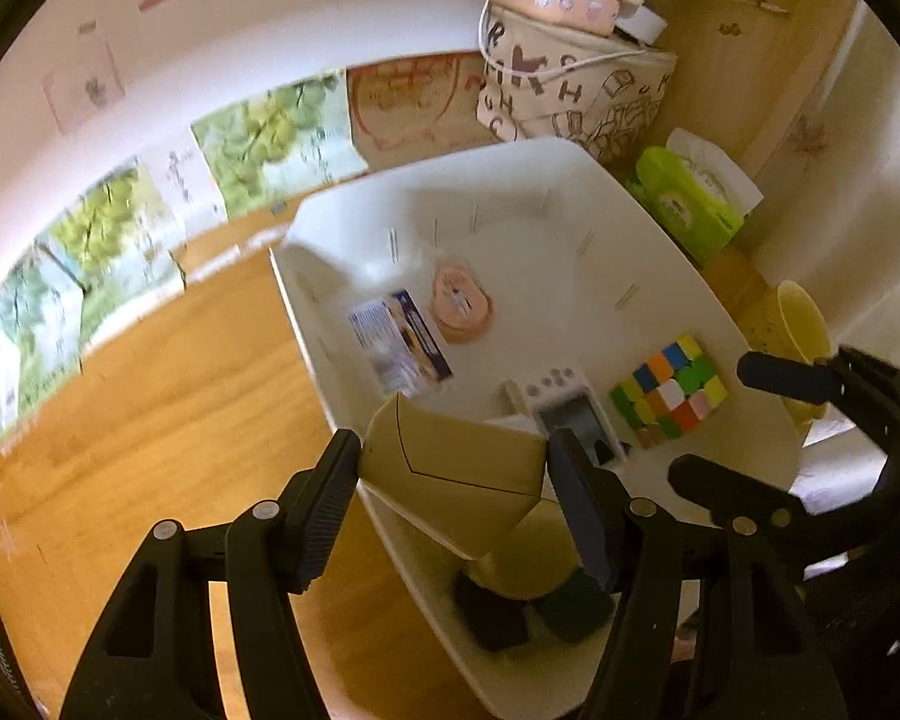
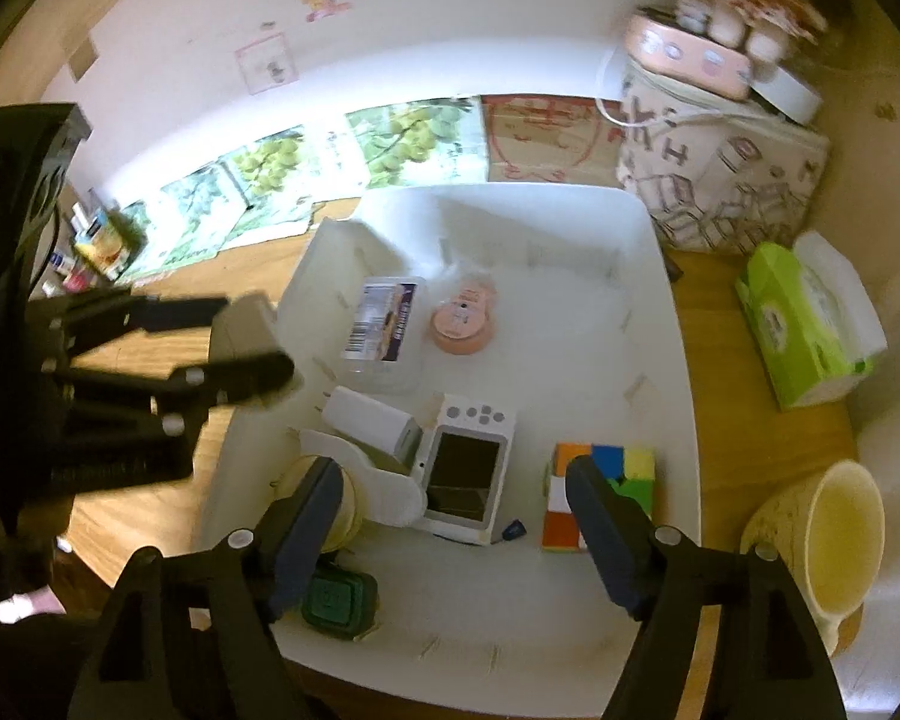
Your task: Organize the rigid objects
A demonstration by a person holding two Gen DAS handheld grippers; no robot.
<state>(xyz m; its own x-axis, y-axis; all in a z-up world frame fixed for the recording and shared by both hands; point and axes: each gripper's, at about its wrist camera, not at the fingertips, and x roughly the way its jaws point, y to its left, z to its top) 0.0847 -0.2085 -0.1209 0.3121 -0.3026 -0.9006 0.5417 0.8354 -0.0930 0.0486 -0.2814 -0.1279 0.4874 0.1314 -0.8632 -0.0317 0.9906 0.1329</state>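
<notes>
My left gripper [image 1: 453,462] is shut on a tan box [image 1: 450,456] and holds it above the near left rim of the white bin [image 1: 510,156]. The right wrist view shows that gripper [image 2: 252,336] beside the bin's left wall [image 2: 306,276]. My right gripper [image 2: 456,480] stands open over a white handheld game device [image 2: 465,468], and no pad touches it. A colour cube [image 2: 606,480] lies partly behind the right finger. Also in the bin are a clear labelled box [image 2: 384,324], a pink round case [image 2: 465,321], a white power bank [image 2: 372,423] and a green square item [image 2: 339,597].
A green tissue box [image 2: 804,324] and a yellow cup [image 2: 834,534] stand right of the bin on the wooden table [image 1: 150,420]. A patterned bag [image 2: 720,180] with a pink tin on top is behind it. Small bottles [image 2: 90,252] crowd the far left.
</notes>
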